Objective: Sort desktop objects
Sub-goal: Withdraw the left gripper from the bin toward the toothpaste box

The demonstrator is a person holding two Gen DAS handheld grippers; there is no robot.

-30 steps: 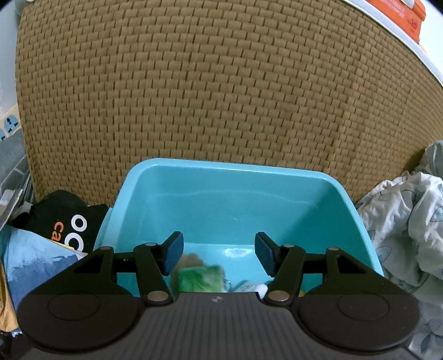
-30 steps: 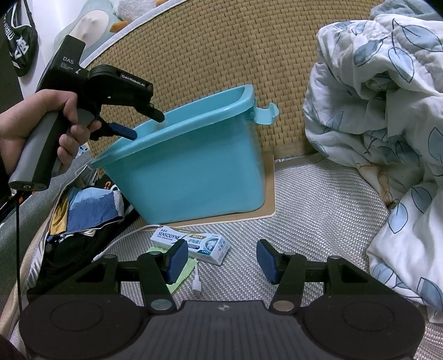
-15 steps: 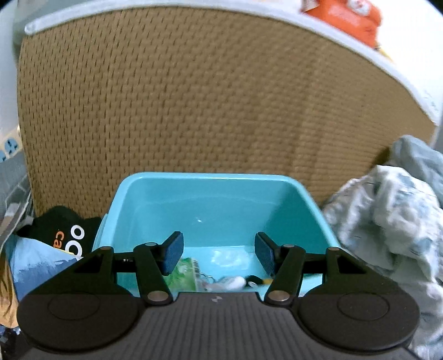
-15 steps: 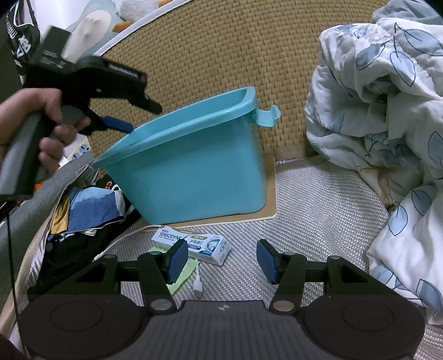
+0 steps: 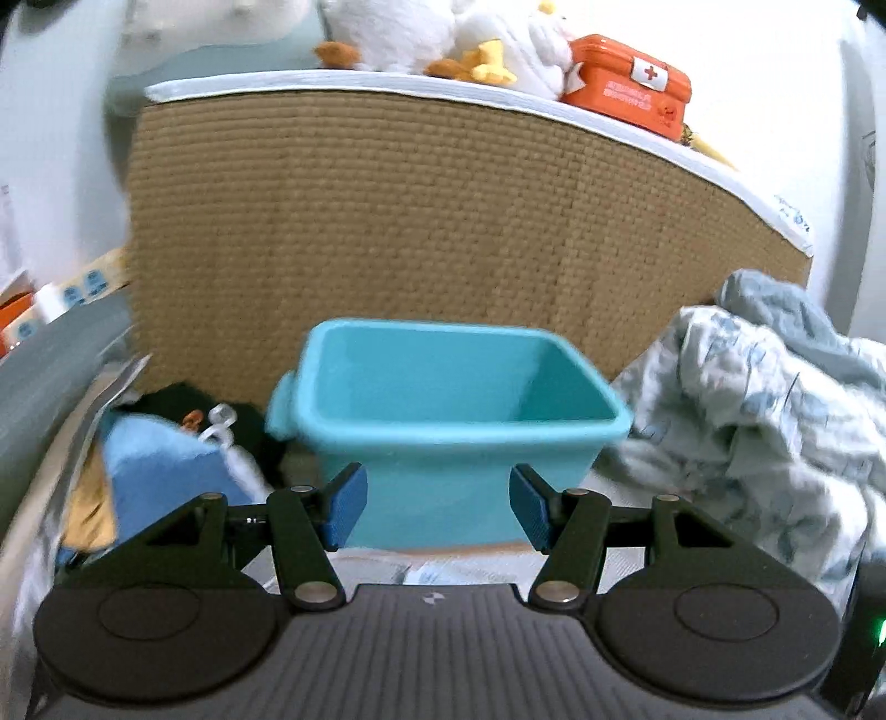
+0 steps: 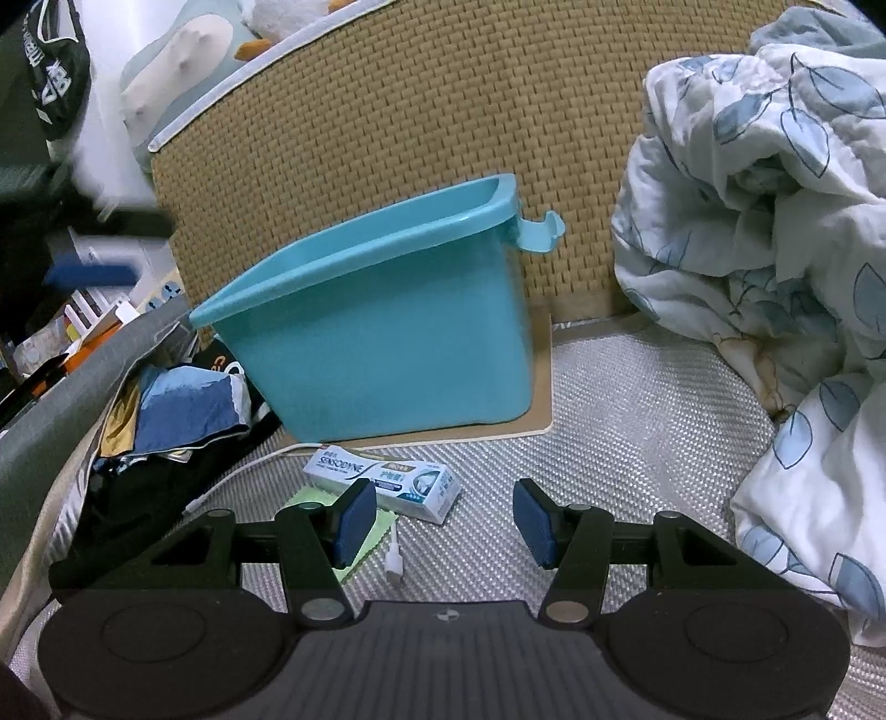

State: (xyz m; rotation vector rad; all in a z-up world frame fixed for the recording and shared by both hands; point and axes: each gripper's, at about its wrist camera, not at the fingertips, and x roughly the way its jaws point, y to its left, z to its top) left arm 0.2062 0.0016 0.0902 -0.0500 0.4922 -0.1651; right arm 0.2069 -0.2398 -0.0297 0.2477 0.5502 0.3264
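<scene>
A turquoise plastic bin [image 5: 443, 421] [image 6: 387, 332] stands on a thin board against a woven brown headboard [image 5: 421, 221]. My left gripper [image 5: 437, 512] is open and empty, in front of the bin's near wall and apart from it; the bin's contents are hidden. My right gripper [image 6: 443, 523] is open and empty, low over the woven mat. A white toothpaste box [image 6: 382, 482] lies just ahead of its left finger, beside a green cloth [image 6: 338, 515] and a white cable end [image 6: 396, 562]. The left gripper shows as a blur at the left edge of the right wrist view [image 6: 94, 260].
A crumpled leaf-print blanket [image 6: 775, 277] [image 5: 747, 415] fills the right side. Blue and black clothes [image 6: 177, 410] [image 5: 160, 459] are piled left of the bin. An orange first-aid tin [image 5: 626, 83] and plush toys [image 5: 443, 33] sit on top of the headboard.
My left gripper has pulled back and away from above the bin, so the bin now looks smaller and its inside is hidden. My right gripper has barely moved.
</scene>
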